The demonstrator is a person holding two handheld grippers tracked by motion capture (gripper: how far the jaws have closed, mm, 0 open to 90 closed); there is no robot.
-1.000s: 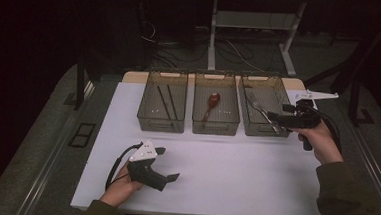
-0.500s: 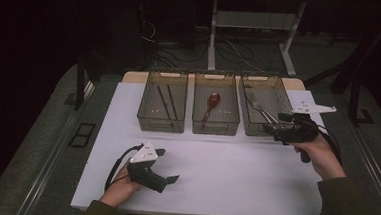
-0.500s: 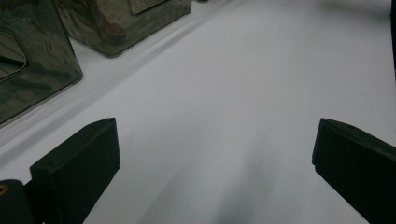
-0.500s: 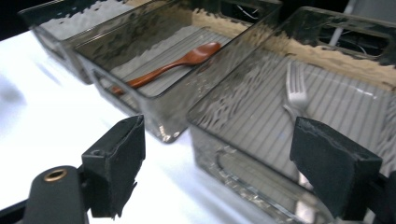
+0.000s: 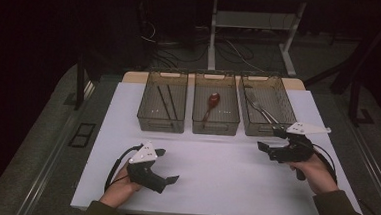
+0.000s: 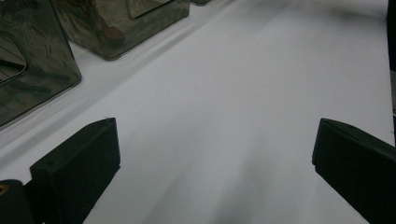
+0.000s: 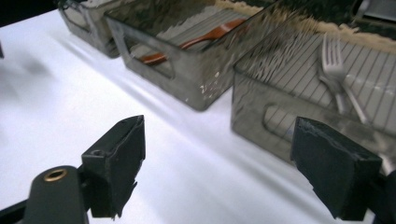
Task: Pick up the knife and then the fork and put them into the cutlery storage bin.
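Fork (image 7: pixel 337 74) lying in the bin (image 5: pixel 269 105) just beyond the right gripper (image 5: pixel 270 140), its jaws standing apart and empty, left gripper (image 5: pixel 167 165) gaping wide over the mat (image 5: pixel 225 169), well apart from that bin, spoon (image 5: pixel 212 103) sitting one bin left.

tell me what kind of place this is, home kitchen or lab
Most likely a lab or recording setup, not a kitchen: a white table in a dark room, loose cables on the floor behind it, and three clear bins sorting cutlery, with a handheld gripper in each hand.
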